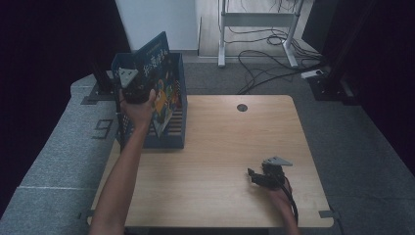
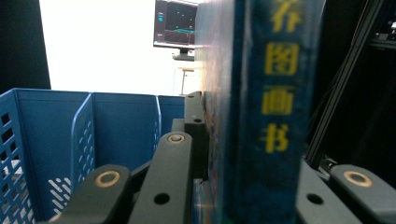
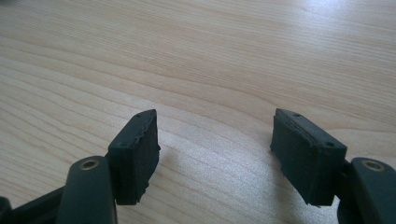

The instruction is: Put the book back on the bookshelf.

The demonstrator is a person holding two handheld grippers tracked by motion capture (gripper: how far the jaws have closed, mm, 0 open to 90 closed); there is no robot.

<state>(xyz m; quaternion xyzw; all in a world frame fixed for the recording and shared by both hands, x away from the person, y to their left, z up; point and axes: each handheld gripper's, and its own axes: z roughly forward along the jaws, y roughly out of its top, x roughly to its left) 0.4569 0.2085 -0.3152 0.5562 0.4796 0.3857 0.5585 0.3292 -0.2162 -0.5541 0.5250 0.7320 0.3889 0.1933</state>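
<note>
— Book position?
— Clamped upright between the left gripper's jaws, spine facing that gripper's camera, held over the blue rack at the bench's left rear.
— Touching the rack?
— Cannot tell; its lower edge is hidden.
— Right gripper?
— Jaws apart, nothing between them, low over bare bench, well apart from the book.

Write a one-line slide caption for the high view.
Left gripper holds a blue picture book over a blue file rack; right gripper rests open on the table.
</note>
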